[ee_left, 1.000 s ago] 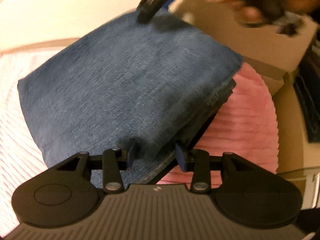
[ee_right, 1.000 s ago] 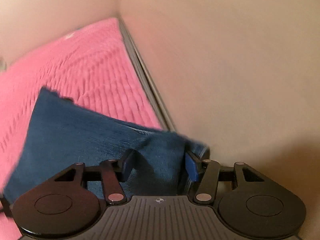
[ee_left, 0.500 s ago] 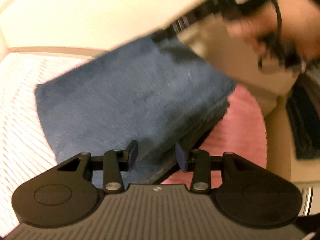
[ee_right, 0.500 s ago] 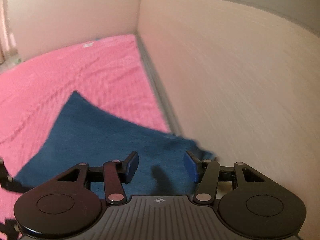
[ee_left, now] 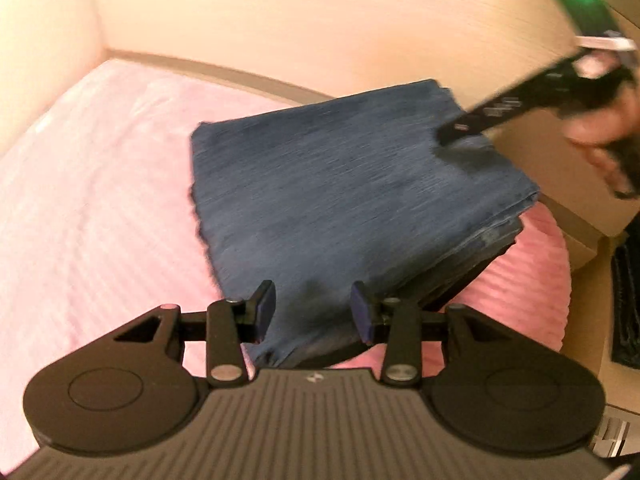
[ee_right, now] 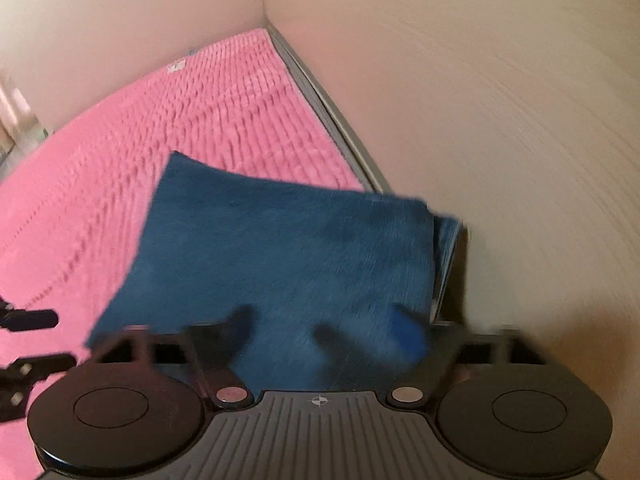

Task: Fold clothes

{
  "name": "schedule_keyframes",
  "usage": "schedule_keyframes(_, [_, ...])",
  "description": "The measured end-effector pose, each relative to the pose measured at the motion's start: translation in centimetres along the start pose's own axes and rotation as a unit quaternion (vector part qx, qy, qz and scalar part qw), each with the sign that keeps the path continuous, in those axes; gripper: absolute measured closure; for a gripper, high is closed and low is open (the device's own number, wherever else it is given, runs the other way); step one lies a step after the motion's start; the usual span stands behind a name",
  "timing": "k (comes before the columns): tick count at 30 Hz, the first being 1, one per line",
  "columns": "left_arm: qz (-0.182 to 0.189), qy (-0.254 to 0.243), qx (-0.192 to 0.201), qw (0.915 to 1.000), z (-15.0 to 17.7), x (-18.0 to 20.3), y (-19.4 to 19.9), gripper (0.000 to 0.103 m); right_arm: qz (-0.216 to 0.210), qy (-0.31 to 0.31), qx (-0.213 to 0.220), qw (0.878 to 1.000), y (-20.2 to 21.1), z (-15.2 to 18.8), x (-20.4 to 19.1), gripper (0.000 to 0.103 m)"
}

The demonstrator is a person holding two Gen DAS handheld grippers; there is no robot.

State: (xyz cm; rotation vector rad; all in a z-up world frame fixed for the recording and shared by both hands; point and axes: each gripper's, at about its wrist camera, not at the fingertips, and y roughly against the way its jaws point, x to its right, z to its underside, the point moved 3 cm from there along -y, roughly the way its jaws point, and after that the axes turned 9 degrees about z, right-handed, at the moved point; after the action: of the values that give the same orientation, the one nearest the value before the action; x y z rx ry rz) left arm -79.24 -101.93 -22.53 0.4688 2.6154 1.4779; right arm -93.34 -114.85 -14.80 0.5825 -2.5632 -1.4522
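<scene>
1. A tan cardboard box (ee_left: pixel 556 184) sits at the right of the left wrist view, behind the cloth; what it holds cannot be told.
2. The folded blue denim garment (ee_left: pixel 340 196) fills the centre of the left wrist view, a thick squared stack lying on the pink ribbed bedspread (ee_left: pixel 88 184). Its layered edges face the lower right of the frame.
3. In the right wrist view the garment (ee_right: pixel 280 264) lies in the lower centre, its right edge close to the pale wooden wall panel (ee_right: pixel 500 120) and the grey bed rail (ee_right: pixel 332 112).
4. Bare bedspread (ee_right: pixel 140 140) stretches across the left and upper left of both views.
5. The left gripper (ee_left: pixel 312 310) is spread apart, its fingers standing over the stack's near corner, clamping nothing.
6. The right gripper (ee_right: pixel 324 332) is motion-blurred, its jaws wide apart above the denim; in the left wrist view it (ee_left: pixel 460 130) reaches in from the upper right, tip on the stack's far corner, held by a hand (ee_left: pixel 604 132).
</scene>
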Motion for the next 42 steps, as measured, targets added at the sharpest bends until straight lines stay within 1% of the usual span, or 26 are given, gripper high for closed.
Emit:
schedule_keyframes(2, [-0.009, 0.016, -0.004, 0.9998, 0.7, -0.4, 1.0, 0.06, -0.007, -0.008, -0.012, 1.0, 2.1, 1.3, -0.5, 0.015])
schedule_keyframes(4, [-0.018, 0.032, -0.007, 0.9993, 1.3, -0.8, 2.0, 0.046, -0.008, -0.02, -0.024, 0.999, 4.2, 2.5, -0.9, 0.015])
schedule_keyframes(6, [-0.024, 0.049, -0.011, 0.9984, 2.0, -1.1, 3.0, 0.039, -0.001, -0.037, -0.037, 0.999, 5.4, 3.8, -1.4, 0.015])
schedule_keyframes(9, [-0.031, 0.076, -0.002, 0.9966, 2.7, -1.1, 5.0, 0.027, 0.017, -0.059, -0.039, 0.997, 8.3, 5.8, -2.1, 0.014])
schedule_keyframes(12, [-0.031, 0.093, 0.035, 0.9946, 3.3, -0.8, 7.9, 0.012, 0.046, -0.076, -0.013, 0.996, 12.1, 7.8, -3.4, 0.012])
schedule_keyframes(14, [-0.01, 0.099, 0.061, 0.9932, 4.0, -0.7, 9.9, 0.009, 0.066, -0.092, 0.009, 0.994, 15.3, 9.2, -4.0, 0.005])
schedule_keyframes(15, [0.003, 0.102, 0.074, 0.9921, 4.3, -0.6, 11.0, 0.007, 0.078, -0.102, 0.022, 0.992, 16.9, 10.0, -4.6, 0.003])
schedule_keyframes(17, [0.024, 0.095, 0.09, 0.9911, 5.4, -0.4, 13.0, 0.007, 0.095, -0.12, 0.037, 0.988, 19.6, 11.6, -5.8, 0.002])
schedule_keyframes(20, [0.035, 0.075, 0.111, 0.9904, 7.4, 0.0, 16.3, 0.005, 0.123, -0.13, 0.045, 0.983, 22.9, 14.1, -8.4, 0.002])
schedule_keyframes(23, [0.048, 0.071, 0.112, 0.99, 9.2, 0.3, 18.4, 0.005, 0.15, -0.132, 0.052, 0.978, 25.8, 16.4, -10.6, 0.002])
schedule_keyframes(26, [0.06, 0.059, 0.105, 0.9909, 10.7, 1.1, 19.9, 0.005, 0.173, -0.132, 0.057, 0.974, 27.5, 17.7, -11.5, 0.002])
schedule_keyframes(30, [0.081, 0.05, 0.121, 0.9881, 12.2, 2.7, 22.1, 0.005, 0.195, -0.137, 0.069, 0.969, 29.2, 18.5, -11.5, 0.001])
schedule_keyframes(33, [0.094, 0.062, 0.125, 0.9858, 12.5, 3.6, 23.3, 0.005, 0.183, -0.148, 0.079, 0.969, 30.0, 18.6, -10.6, 0.001])
schedule_keyframes(34, [0.091, 0.067, 0.125, 0.9857, 12.4, 3.8, 23.5, 0.004, 0.176, -0.147, 0.08, 0.97, 30.0, 18.4, -10.3, 0.001])
schedule_keyframes(36, [0.079, 0.077, 0.125, 0.9859, 12.2, 4.3, 23.8, 0.003, 0.16, -0.143, 0.078, 0.974, 29.8, 17.9, -9.7, 0.001])
schedule_keyframes(39, [0.052, 0.099, 0.114, 0.9871, 11.5, 5.0, 23.5, 0.002, 0.137, -0.126, 0.07, 0.98, 29.7, 17.0, -8.8, 0.001])
schedule_keyframes(42, [0.025, 0.115, 0.098, 0.9882, 11.1, 5.8, 23.0, 0.002, 0.129, -0.12, 0.06, 0.982, 29.5, 16.7, -7.7, 0.001])
